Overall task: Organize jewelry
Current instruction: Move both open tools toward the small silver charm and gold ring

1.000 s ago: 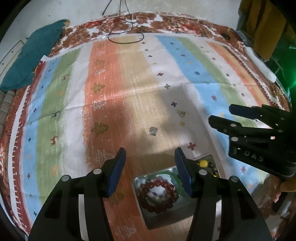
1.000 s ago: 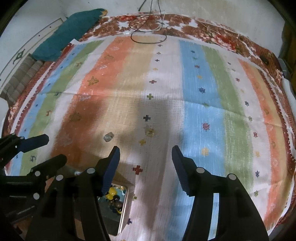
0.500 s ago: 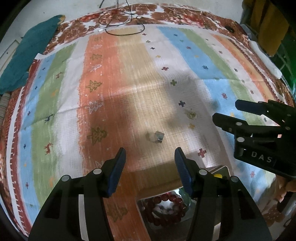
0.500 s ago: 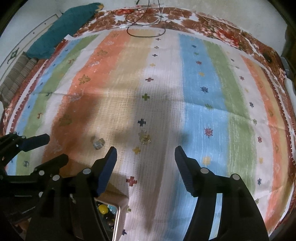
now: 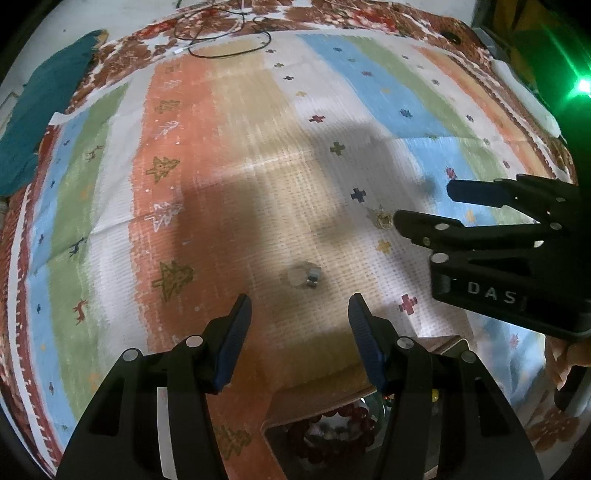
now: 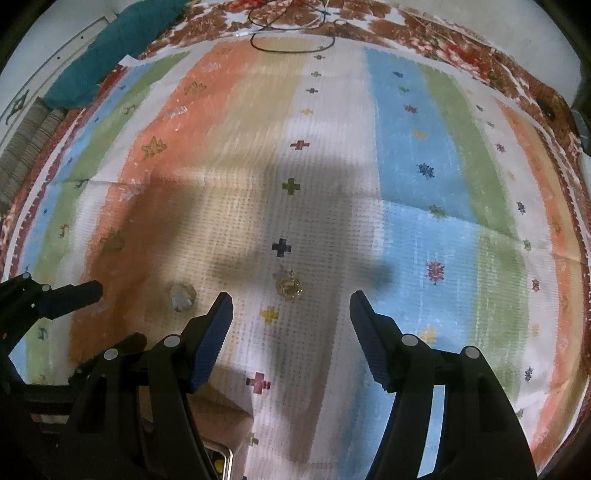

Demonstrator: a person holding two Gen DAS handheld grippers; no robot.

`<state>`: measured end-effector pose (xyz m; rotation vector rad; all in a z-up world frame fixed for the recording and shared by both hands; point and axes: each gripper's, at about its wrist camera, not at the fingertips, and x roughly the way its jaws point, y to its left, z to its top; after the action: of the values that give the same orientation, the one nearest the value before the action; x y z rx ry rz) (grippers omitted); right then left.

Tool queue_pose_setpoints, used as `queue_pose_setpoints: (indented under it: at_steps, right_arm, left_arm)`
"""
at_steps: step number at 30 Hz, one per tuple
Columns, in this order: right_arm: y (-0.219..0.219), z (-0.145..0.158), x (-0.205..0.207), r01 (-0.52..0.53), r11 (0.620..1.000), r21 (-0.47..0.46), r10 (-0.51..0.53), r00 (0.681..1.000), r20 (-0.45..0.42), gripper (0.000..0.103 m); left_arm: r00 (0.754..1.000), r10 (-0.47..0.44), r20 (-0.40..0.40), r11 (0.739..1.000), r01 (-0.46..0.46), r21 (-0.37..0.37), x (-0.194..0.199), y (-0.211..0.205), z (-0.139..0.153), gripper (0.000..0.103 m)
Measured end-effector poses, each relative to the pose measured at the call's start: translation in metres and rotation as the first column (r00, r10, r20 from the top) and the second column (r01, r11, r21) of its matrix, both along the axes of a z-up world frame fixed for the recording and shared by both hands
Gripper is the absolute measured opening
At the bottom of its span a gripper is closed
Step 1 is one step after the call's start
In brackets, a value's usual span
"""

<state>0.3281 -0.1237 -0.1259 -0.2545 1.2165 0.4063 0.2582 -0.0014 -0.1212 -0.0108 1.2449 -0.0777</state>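
Observation:
A silver ring [image 5: 306, 278] lies on the striped cloth just ahead of my open, empty left gripper [image 5: 298, 314]; it also shows in the right wrist view [image 6: 181, 296]. A gold ring [image 6: 290, 287] lies just ahead of my open, empty right gripper [image 6: 290, 314]; in the left wrist view it [image 5: 383, 218] sits at the tip of the right gripper [image 5: 424, 206]. The jewelry box [image 5: 332, 432] holds a red bead bracelet [image 5: 334, 432] under the left gripper.
A black cable [image 5: 221, 33] loops at the far edge of the cloth. A teal cloth [image 5: 40, 118] lies at the far left. The box corner with a yellow bead [image 6: 218, 463] shows below the right gripper.
Both grippers have moved forward over the cloth, away from the box. The silver ring now lies close to the left fingertips and the gold ring close to the right fingertips.

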Motion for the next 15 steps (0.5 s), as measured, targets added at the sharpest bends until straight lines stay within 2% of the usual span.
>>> queue_pose_setpoints:
  at_steps: [15]
  right_arm:
    - [0.005, -0.023, 0.016, 0.016, 1.0, -0.024, -0.017, 0.999, -0.043, 0.065]
  left_arm:
    - [0.997, -0.043, -0.064, 0.999, 0.043, -0.009, 0.017, -0.01, -0.023, 0.055]
